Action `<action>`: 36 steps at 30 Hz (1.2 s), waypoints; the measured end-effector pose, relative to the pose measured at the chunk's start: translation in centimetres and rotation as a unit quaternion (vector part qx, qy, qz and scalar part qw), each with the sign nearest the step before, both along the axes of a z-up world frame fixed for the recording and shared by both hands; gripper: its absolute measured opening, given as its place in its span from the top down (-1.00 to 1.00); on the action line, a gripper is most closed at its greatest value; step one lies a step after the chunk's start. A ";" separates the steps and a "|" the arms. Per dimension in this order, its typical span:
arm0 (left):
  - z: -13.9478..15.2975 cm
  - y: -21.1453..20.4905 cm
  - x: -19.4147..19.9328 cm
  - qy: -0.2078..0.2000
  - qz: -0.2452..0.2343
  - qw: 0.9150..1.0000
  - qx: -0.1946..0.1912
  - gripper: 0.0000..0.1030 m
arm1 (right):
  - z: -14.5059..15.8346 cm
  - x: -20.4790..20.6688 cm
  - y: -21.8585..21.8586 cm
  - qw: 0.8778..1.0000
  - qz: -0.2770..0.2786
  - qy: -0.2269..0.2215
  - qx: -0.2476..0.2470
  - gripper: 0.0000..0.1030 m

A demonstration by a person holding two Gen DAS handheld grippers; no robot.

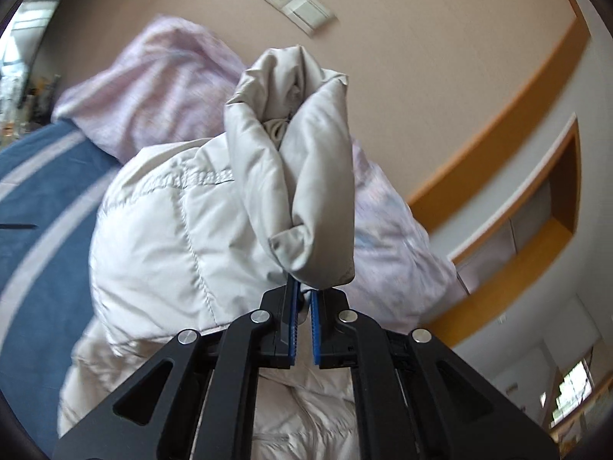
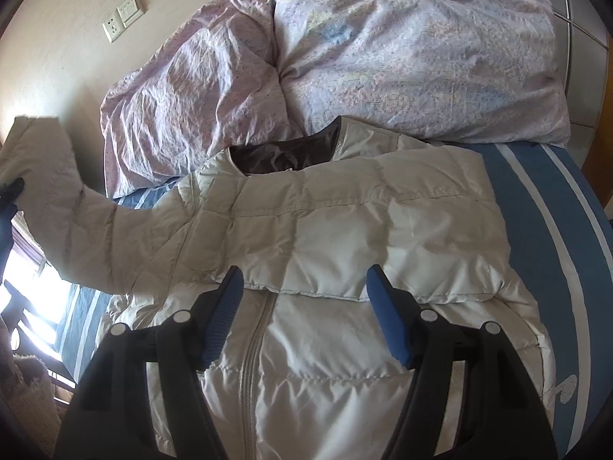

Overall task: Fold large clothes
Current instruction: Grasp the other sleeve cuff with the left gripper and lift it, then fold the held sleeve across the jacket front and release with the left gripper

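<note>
A pale grey puffer jacket (image 2: pixel 325 260) lies front-up on the blue striped bed (image 2: pixel 544 207), its collar toward the pillows and its zipper (image 2: pixel 249 368) running down the middle. My left gripper (image 1: pixel 304 287) is shut on the cuff of the jacket's sleeve (image 1: pixel 291 161) and holds it lifted above the bed. In the right wrist view that raised sleeve (image 2: pixel 76 222) stretches up to the left edge. My right gripper (image 2: pixel 304 287) is open and empty, hovering over the jacket's chest.
A lilac crumpled duvet (image 2: pixel 383 50) and pillow (image 2: pixel 191 96) lie at the head of the bed against a beige wall with a socket and switch (image 2: pixel 124 19). A window and chair are at the left edge (image 2: pixel 27 306).
</note>
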State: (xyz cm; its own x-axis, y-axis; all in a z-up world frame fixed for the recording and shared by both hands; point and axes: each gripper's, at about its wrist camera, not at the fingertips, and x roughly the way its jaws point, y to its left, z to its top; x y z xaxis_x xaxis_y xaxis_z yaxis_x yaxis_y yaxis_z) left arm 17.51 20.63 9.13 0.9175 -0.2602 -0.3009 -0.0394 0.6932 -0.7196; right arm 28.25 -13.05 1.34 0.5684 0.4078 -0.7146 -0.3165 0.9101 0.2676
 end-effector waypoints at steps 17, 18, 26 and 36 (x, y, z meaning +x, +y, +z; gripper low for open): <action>-9.0 -12.7 8.3 0.160 -0.194 0.967 0.037 0.52 | -1.3 1.3 -3.4 0.999 -0.040 0.017 0.017 -0.30; -9.3 -12.7 8.3 0.162 -0.199 0.966 0.030 0.37 | -1.3 1.3 -3.4 0.999 -0.039 0.020 0.021 -0.30; -6.9 -9.8 4.4 0.105 -0.203 0.974 0.009 -0.83 | -2.0 2.1 -3.4 0.995 -0.019 0.059 0.084 -0.30; -8.1 -0.6 -2.7 0.149 -0.049 0.970 0.186 -0.86 | -5.7 3.8 -0.6 0.980 0.023 0.152 0.129 -0.08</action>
State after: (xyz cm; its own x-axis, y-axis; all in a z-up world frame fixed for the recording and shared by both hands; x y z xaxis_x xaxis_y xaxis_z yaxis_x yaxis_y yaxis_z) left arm 14.86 19.99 1.06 0.7513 -0.1651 -0.6390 -0.1279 0.9134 -0.3864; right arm 32.10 -13.67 -4.41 0.3219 0.6172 -0.7180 -0.2252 0.7865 0.5751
